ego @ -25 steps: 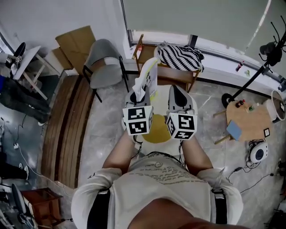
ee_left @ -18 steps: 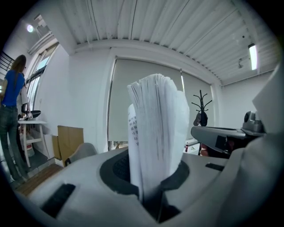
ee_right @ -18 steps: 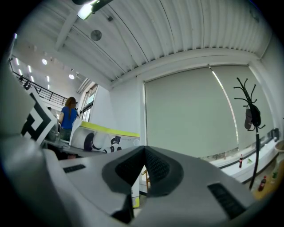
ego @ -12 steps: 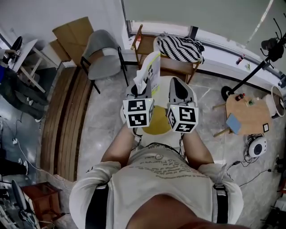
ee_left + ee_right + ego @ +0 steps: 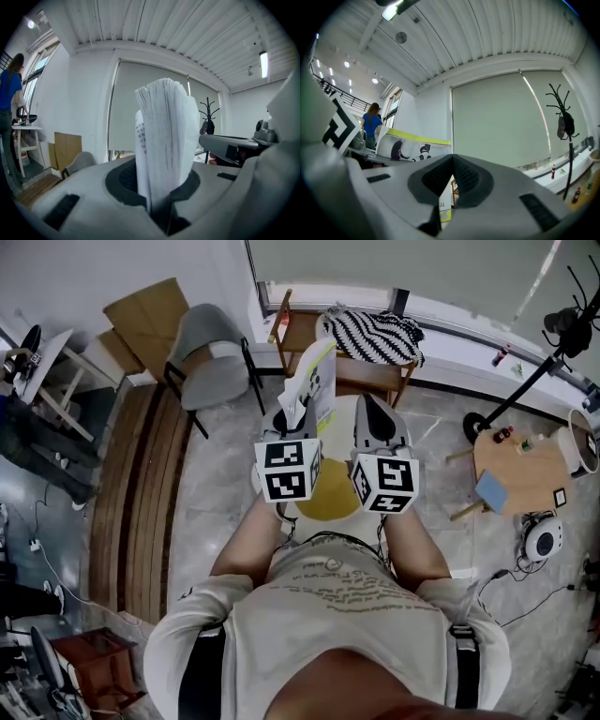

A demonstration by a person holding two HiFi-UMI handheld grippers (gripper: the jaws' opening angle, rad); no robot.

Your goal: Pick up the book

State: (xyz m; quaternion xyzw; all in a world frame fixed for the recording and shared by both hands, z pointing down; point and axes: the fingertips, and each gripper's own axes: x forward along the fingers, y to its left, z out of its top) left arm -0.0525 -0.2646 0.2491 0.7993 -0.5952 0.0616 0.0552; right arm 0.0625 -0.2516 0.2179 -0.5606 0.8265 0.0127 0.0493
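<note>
The book [image 5: 310,390] stands upright with its pages fanning upward, white with a yellow-green stripe on the cover. My left gripper [image 5: 292,424] is shut on its lower edge, held in front of my chest. In the left gripper view the white page block [image 5: 166,140] rises from between the dark pads [image 5: 123,180] of that gripper [image 5: 161,199]. My right gripper [image 5: 365,420] hovers just to the right of the book, shut, with nothing between its fingertips. The right gripper view shows those jaws [image 5: 452,161] meeting at the tip, and the book's cover [image 5: 415,147] to their left.
A grey chair [image 5: 211,357] stands at the back left. Behind the book, a wooden chair [image 5: 361,381] holds a striped cloth [image 5: 370,338]. A yellow round seat [image 5: 330,502] lies below the grippers. A small round table [image 5: 520,479] and a black stand [image 5: 525,390] are at the right.
The head view has shifted slightly. Both grippers and the book hold the same pose.
</note>
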